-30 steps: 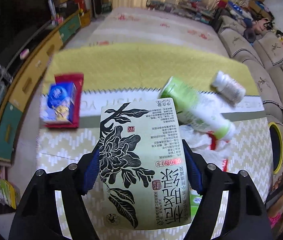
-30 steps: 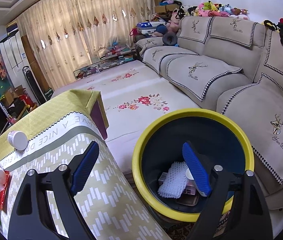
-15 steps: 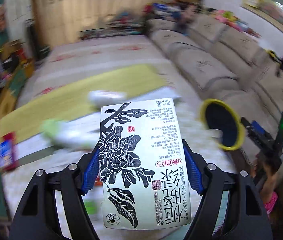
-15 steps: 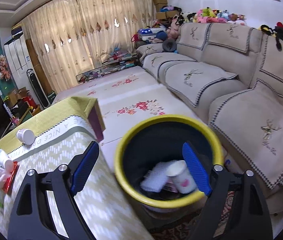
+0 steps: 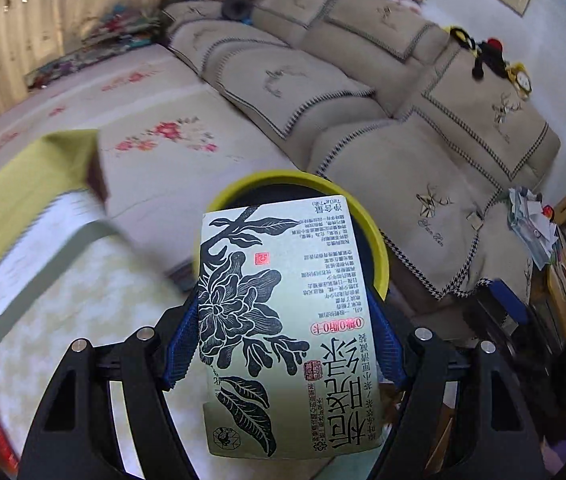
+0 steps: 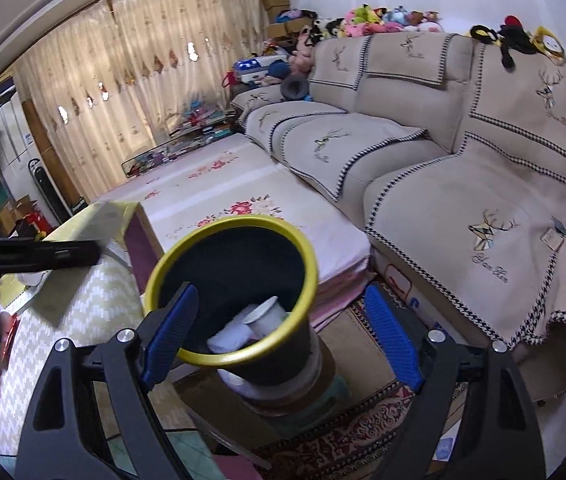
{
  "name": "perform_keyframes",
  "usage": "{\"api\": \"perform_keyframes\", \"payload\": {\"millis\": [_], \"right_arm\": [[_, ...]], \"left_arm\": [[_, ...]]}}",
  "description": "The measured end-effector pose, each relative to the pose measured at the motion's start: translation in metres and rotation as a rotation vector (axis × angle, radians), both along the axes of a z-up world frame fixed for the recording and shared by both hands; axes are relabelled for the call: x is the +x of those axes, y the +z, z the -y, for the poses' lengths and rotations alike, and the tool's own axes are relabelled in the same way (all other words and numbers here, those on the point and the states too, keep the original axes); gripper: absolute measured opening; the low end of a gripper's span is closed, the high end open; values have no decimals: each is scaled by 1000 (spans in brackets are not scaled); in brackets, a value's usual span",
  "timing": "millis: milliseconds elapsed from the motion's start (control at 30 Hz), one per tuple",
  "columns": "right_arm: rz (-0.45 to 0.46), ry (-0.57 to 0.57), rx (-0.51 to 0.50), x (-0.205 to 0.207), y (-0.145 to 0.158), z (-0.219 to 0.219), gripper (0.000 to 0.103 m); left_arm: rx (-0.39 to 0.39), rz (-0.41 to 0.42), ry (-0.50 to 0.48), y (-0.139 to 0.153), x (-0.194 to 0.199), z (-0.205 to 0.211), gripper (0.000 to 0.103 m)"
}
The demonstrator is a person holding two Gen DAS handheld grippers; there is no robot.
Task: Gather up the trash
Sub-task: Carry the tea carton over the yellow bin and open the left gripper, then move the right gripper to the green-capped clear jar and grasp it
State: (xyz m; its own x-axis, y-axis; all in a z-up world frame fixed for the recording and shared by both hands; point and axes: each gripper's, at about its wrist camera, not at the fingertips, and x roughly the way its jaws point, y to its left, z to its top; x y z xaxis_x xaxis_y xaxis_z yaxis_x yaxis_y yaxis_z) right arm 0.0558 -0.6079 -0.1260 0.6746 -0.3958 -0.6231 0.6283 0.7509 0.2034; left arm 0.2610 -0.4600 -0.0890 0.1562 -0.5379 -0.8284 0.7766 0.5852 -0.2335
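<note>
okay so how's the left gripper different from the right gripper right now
The left gripper is clamped on a pale green tea carton with a black flower print; the right gripper holds nothing. The left gripper's view is largely blocked by that carton, with only part of the yellow-rimmed bin showing behind it; the right gripper looks straight into the bin's mouth, where a white cup lies. Both have black frames with blue pads.

Tea carton [image 5: 283,328] of smooth printed card with slight sheen, bin [image 6: 187,354] of glossy plastic with yellow rim, sofa [image 6: 463,184] in matt woven cloth, gripper pads [image 6: 169,334] of ribbed blue rubber, curtains [image 6: 131,80] of thin fabric
</note>
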Motion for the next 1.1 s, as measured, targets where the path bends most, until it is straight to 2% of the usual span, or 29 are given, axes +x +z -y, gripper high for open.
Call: {"api": "perform_keyframes", "payload": {"millis": [200,233,300,400,500,633,767,967,1100], "right_arm": [[-11,-32,11,-8,-5,13,81],[-15,-35,12,-7,-5,14,81],[-17,-36,13,-7,-6,13,81],[-21,-25,12,-3,-5,8,81],[-22,-3,11,3,-5,1,81],[-20,46,19,15,-8,-13,81],[-29,110,43,29,-14,-29,81],[-46,210,59,57,-16,-64,81],[-57,273,43,76,-12,-97,81]], "left_arm": [[30,-20,-20,-44,18,70,73],[23,-12,-13,-48,23,78,77],[8,6,13,-54,34,87,86],[-25,19,66,-51,46,79,86],[-76,45,109,-31,46,40,87],[-172,203,211,19,26,-38,96],[-248,291,324,54,3,-127,98],[-245,377,492,65,-14,-253,98],[-200,476,662,63,-29,-347,98]]}}
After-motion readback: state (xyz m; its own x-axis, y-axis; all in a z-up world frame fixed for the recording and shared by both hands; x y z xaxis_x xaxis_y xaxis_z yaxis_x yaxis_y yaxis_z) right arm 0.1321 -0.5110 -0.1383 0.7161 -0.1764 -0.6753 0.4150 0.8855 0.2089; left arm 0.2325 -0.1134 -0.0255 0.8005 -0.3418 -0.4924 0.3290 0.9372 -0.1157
